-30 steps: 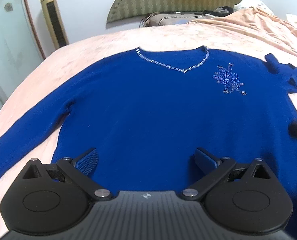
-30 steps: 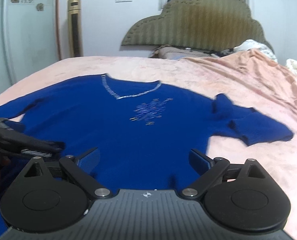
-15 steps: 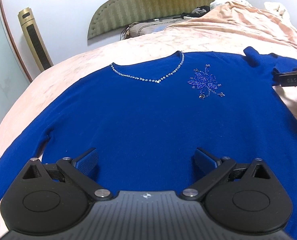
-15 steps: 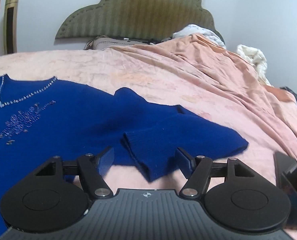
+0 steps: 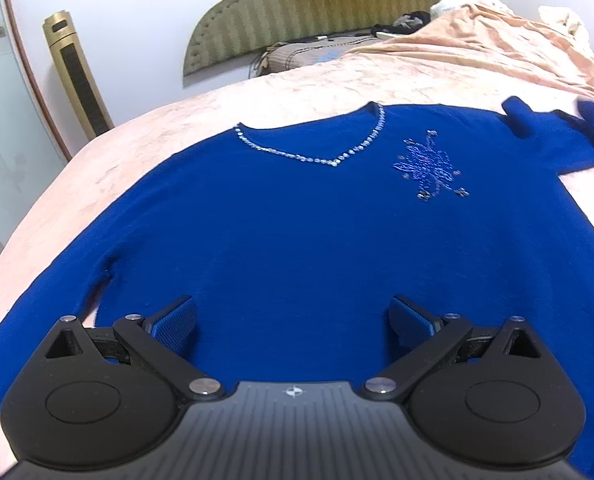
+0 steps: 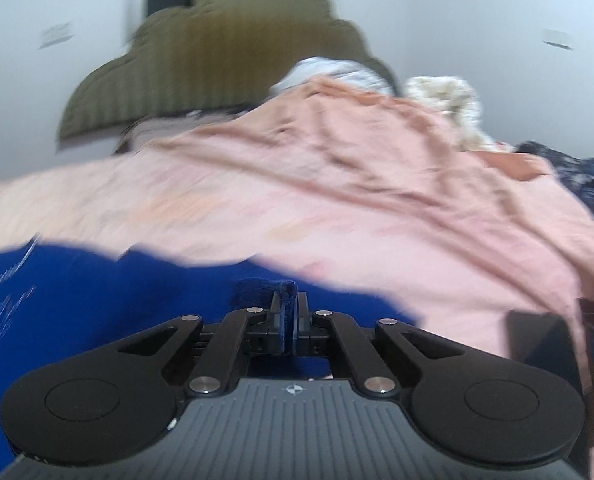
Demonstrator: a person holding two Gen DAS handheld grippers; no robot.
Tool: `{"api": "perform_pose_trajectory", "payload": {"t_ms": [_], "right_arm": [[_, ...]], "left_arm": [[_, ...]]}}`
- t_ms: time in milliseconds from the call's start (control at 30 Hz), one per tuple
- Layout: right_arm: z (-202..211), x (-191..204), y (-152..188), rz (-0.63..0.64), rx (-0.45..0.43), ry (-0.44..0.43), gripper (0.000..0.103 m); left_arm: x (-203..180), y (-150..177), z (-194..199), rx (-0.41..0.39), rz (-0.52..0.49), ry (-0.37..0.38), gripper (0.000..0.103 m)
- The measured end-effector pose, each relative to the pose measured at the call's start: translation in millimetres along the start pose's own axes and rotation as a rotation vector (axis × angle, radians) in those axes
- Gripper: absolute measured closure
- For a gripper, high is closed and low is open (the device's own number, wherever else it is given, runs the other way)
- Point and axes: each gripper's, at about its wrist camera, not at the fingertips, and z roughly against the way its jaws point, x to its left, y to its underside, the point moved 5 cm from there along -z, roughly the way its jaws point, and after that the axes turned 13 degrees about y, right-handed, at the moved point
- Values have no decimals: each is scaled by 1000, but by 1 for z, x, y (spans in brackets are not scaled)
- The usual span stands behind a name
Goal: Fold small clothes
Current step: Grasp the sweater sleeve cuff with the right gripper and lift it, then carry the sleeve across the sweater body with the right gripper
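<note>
The blue sweater [image 5: 317,248] lies flat, front up, on the pink bed cover [image 6: 337,208]. The right gripper [image 6: 288,312] has just closed its fingers on a fold of the right sleeve [image 6: 265,284]. The left gripper [image 5: 293,320] hovers over the hem, fingers spread wide and empty.

Risk: the pinch looks shallow, so a pull may slip the knit free or drag the body askew, since nothing pins it.

The right wrist view is blurred, and the sleeve's cuff cannot be made out.
</note>
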Motion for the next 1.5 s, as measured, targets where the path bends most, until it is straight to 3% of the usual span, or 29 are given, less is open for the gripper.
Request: {"api": "perform_pose_trajectory", "payload": {"t_ms": [367,533,600,733,1067,1267,1500], "right_arm": [[-20,-123,-50,-237,-8,98,100],[1,-152,-65,-245,-117,255,99],[8,-155,-70,-259,-133,246,99],[17,-125,-70,-243,-108,131,99],[53,-6,-60,-301,45,-341,99],[54,49,-34,-340,276,-557,99],[46,91,33,-248,579,-606,96]], "left_arm": [[16,-2,4,7,48,-30,0],[23,-5,5,8,63,-48,0],[27,-5,5,11,70,-51,0],[33,-3,3,26,95,-58,0],[52,5,3,44,138,-77,0],[61,11,2,51,162,-77,0],[71,15,1,50,174,-78,0]]}}
